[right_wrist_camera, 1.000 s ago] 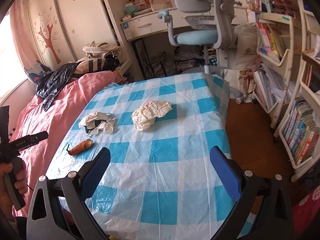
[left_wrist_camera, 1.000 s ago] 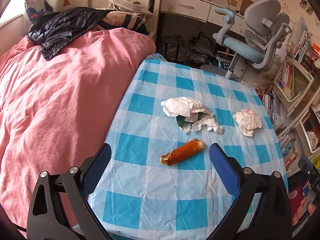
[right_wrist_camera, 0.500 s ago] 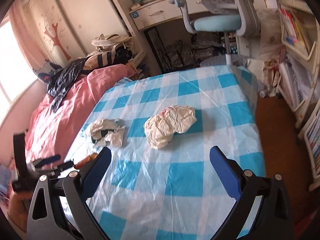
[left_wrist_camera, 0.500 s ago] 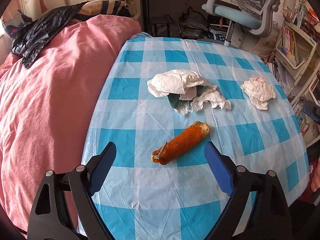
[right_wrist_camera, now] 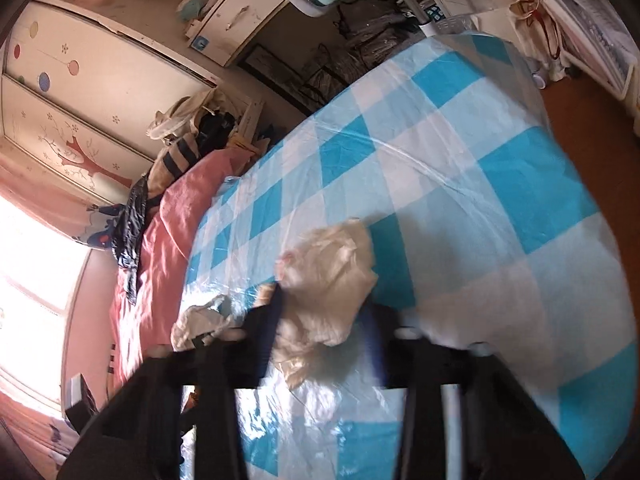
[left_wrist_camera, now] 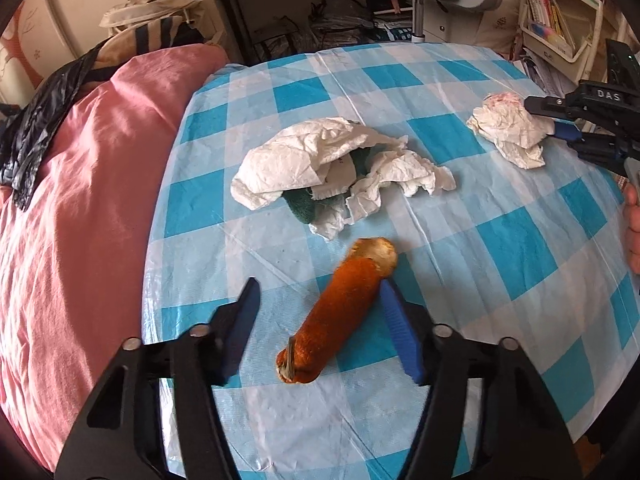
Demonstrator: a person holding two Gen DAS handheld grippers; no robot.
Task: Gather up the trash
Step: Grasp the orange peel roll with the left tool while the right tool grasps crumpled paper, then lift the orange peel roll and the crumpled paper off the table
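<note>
Blue-and-white checked plastic covers the bench (left_wrist_camera: 500, 240), pink bedding (left_wrist_camera: 80, 220) pressed against its left edge, and both tools have dropped in fast over the last second. A moment ago they hovered well back with the trash far ahead; now the left tool (left_wrist_camera: 320, 320) straddles the orange sausage-like scrap (left_wrist_camera: 340, 312), its right finger touching the scrap's side, the left finger well clear, so it's spread wide and nothing is pinched yet. Over on the right, the right tool (right_wrist_camera: 324, 320) has swooped in on the crumpled paper wad (right_wrist_camera: 328, 280), which now sits between its fingers; the view is smeared with motion, so I cannot tell whether it has bitten down or not. Two pickups look to be starting at once, by my reading. That orange scrap is stubby and cylindrical, browned and ragged at both ends, lying at an angle near the front edge. The wad is creased and off-white with a faint pink stain. Between them lies the loose tissue heap (left_wrist_camera: 340, 164) over something dark green, untouched.
</note>
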